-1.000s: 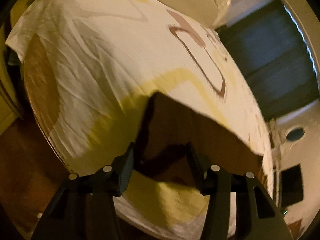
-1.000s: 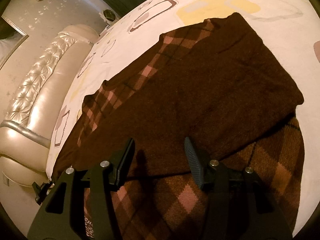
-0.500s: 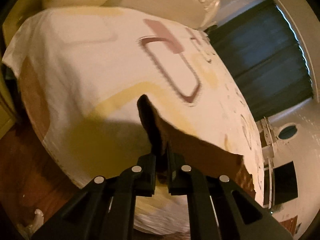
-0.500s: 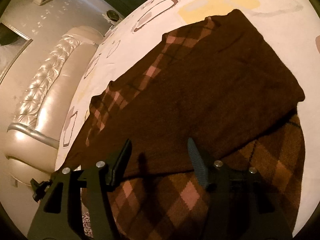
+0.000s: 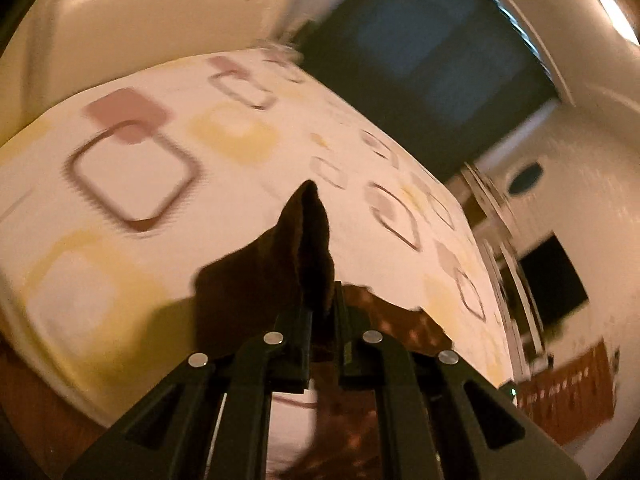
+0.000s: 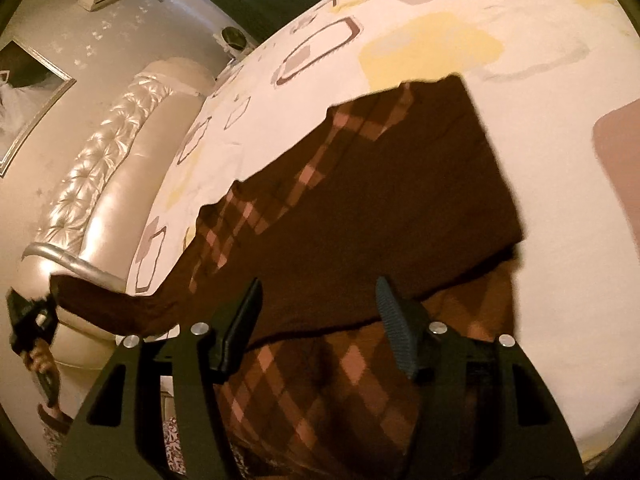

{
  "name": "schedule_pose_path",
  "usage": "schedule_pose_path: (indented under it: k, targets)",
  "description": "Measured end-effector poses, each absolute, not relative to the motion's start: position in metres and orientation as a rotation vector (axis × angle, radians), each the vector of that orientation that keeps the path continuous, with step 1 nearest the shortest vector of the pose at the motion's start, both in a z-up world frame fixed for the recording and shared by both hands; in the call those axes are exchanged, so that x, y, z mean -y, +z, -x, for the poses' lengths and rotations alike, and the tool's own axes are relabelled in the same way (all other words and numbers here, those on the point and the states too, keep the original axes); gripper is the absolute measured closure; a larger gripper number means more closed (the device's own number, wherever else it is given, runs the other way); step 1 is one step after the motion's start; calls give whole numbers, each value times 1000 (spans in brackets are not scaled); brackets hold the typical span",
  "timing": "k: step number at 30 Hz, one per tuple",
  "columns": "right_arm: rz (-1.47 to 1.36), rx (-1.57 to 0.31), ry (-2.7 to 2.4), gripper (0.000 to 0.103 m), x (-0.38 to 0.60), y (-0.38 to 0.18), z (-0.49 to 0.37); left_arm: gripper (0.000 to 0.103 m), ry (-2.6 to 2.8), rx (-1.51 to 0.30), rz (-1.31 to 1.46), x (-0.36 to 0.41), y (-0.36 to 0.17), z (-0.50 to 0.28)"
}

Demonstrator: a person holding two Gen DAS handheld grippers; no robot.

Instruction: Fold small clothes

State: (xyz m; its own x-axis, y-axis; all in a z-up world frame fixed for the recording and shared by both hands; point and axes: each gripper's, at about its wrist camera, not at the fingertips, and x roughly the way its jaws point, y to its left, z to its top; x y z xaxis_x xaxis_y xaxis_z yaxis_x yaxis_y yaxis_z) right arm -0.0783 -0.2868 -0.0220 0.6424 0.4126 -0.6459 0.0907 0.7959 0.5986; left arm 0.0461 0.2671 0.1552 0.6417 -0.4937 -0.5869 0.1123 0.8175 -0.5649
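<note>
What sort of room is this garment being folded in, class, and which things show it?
Most likely a bedroom: the brown argyle garment lies on a bed's patterned sheet, beside a tufted headboard, with dark curtains behind.

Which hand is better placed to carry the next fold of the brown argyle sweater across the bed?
Left. The left tool is shut on a corner of the brown argyle knit sweater and holds it off the patterned bedsheet. The right tool hovers open above the sweater, gripping nothing.
</note>
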Motion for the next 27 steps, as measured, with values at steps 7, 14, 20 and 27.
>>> schedule_pose_path:
  k: [7,14,20,27]
  targets:
    - [-617,-870,191,44,319,-10,97,95,-544,-860,375,-118,160,-64]
    - [-652,-878,181,44,349,-15,117,95,-695,-997,293,23,117,-60]
    - [-710,-876,158,44,371,-26,126,95,-774,-1107,187,119,65,-37]
    - [-755,-868,148,44,385,-33,129,95,-765,-1199,61,185,1,-21]
